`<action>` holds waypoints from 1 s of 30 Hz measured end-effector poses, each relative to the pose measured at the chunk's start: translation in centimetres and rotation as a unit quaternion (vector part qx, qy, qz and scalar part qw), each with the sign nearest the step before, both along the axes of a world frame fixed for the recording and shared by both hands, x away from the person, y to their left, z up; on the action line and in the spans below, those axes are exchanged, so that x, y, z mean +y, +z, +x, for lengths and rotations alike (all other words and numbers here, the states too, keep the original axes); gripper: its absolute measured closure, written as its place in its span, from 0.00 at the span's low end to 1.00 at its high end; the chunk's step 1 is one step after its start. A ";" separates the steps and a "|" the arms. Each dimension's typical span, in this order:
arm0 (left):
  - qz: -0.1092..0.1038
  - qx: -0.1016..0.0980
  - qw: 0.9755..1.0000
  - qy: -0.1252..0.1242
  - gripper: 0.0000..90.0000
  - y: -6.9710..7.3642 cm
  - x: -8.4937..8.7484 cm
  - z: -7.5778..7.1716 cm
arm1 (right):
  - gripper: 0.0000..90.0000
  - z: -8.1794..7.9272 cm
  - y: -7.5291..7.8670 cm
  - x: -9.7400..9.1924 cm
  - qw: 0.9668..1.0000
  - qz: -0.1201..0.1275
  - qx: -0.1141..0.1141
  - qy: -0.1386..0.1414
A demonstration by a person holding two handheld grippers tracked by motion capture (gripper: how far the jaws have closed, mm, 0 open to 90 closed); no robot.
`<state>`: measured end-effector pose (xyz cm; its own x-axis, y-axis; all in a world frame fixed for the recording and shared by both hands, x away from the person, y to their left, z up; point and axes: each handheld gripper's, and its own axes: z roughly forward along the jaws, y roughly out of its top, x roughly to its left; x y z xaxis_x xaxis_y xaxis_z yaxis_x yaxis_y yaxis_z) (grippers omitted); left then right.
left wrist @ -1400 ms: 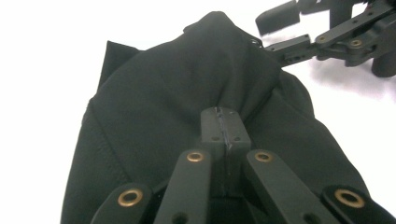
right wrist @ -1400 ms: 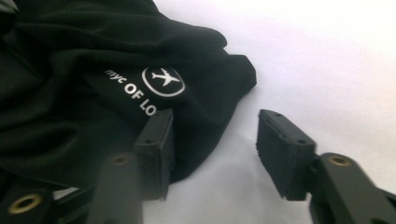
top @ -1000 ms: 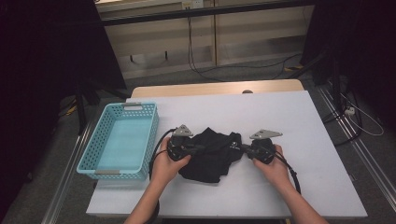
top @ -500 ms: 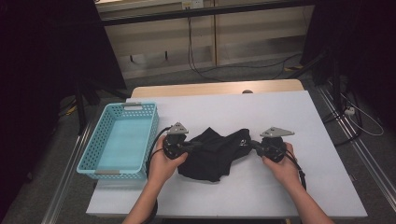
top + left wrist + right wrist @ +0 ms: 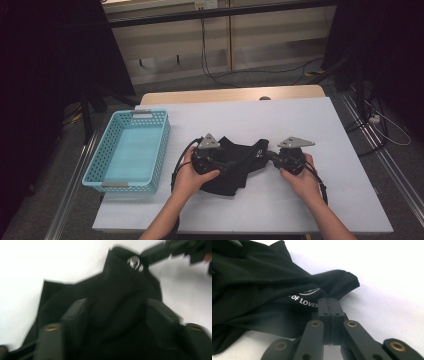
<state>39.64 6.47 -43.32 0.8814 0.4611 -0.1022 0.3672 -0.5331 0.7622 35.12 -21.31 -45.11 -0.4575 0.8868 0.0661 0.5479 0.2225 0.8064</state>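
Turquoise perforated basket (image 5: 129, 150) sits at the table's left edge, long side running front to back, just left of the left hand (image 5: 189, 176) and apart from it. White table (image 5: 300, 120) carries everything; a tan strip shows along its far edge. Black garment (image 5: 235, 165) lies crumpled near the front edge, about mid-width, stretched between the two grippers. Left gripper (image 5: 220, 164) rests on the garment's left part, grey three-cornered plate on top, cable looping round the hand. In the left gripper view the picture is blurred: its jaws stand apart with a hump of black cloth (image 5: 117, 315) between them, pads not pressing on it, so released; they have just been opening. A small silver print mark (image 5: 134, 262) shows on a far peak of the cloth there, and the other gripper's black jaws reach that peak from the upper right. Right gripper (image 5: 272, 156) is at the garment's right corner, held by the right hand (image 5: 300, 177), which lies toward the table's right half, well in from the right edge. In the right gripper view its jaws (image 5: 329, 302) are clenched together, pinching a fold of the cloth just beside white lettering (image 5: 303, 301) with a thin curved line above it. The fabric spreads away up and left from the pinch, bare table to the right.
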 end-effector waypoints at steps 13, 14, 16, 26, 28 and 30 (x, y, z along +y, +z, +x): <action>-0.050 0.006 0.998 0.038 0.93 3.2 3.3 0.5 | 1.00 -0.2 0.4 -0.1 1.000 0.011 -0.014 0.002; -0.059 0.006 0.997 0.042 0.93 3.5 3.7 0.5 | 1.00 -0.2 0.5 -0.1 1.000 0.017 -0.018 0.004; -0.062 0.005 0.997 0.046 0.94 3.8 4.0 0.5 | 1.00 -0.3 0.8 0.1 0.999 0.022 -0.025 0.008; -0.082 0.008 0.993 0.084 0.95 3.6 6.3 1.3 | 1.00 -0.3 1.3 -0.2 0.999 0.016 -0.034 0.003; -0.085 0.005 0.993 0.086 0.94 3.3 6.1 1.4 | 1.00 -0.3 1.3 -0.4 0.999 0.018 -0.032 -0.002; -0.083 -0.004 0.992 0.092 0.86 3.0 6.0 1.5 | 1.00 -0.3 1.3 -0.6 0.999 0.016 -0.029 -0.005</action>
<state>41.13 12.46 -40.33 0.7852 0.5916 -0.1827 0.4399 -0.3254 0.8370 34.81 -21.87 -43.83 -0.4530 0.8889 0.0677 0.5017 0.1915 0.8436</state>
